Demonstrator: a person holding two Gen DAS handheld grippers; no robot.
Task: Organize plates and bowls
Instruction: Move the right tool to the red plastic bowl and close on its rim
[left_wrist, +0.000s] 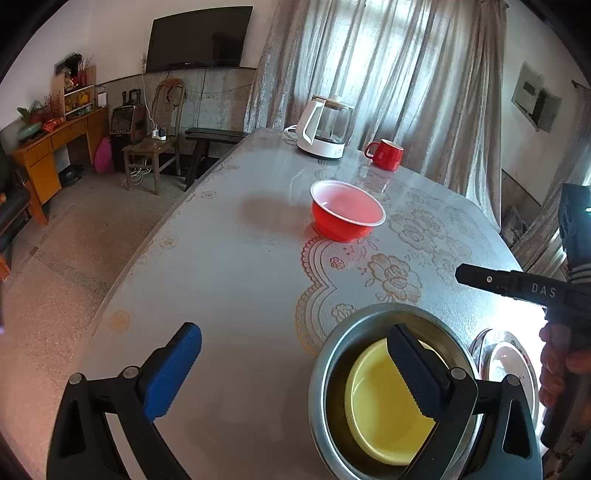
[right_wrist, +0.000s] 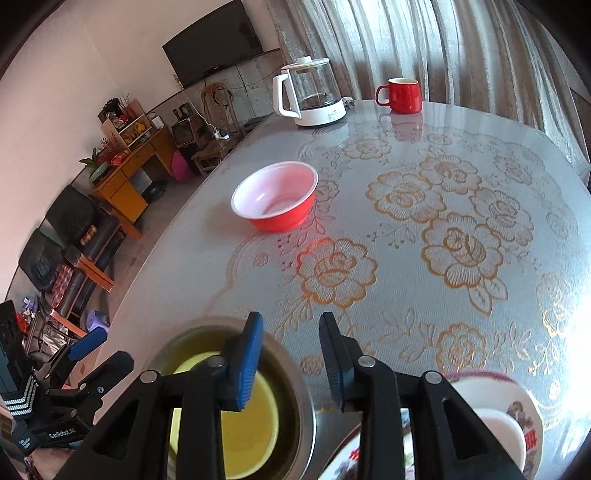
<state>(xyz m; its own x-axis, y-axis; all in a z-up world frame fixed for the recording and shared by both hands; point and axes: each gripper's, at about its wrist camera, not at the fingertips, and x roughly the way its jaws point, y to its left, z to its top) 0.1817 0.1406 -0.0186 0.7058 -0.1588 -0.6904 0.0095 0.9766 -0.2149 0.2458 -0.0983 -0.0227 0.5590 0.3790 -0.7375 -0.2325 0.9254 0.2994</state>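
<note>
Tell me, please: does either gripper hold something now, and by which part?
Nothing is held. The left gripper stands wide open, the right gripper narrowly open, both over the metal bowl.

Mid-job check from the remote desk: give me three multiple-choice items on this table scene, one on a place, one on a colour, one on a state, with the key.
1. Where does the yellow bowl sit?
A. Inside the metal bowl
B. Beside the kettle
C. On the floor

2. What colour is the mug near the curtain?
A. Blue
B. Red
C. Green

3. How does the left gripper stand?
A. Shut on the yellow bowl
B. Shut on the mug
C. Open, holding nothing

Key:
1 A, the yellow bowl is nested within the metal bowl's rim in both wrist views.
2 B, the mug is red, like the outside of the red bowl standing alone mid-table.
3 C, its jaws stand wide apart with only table between them.
</note>
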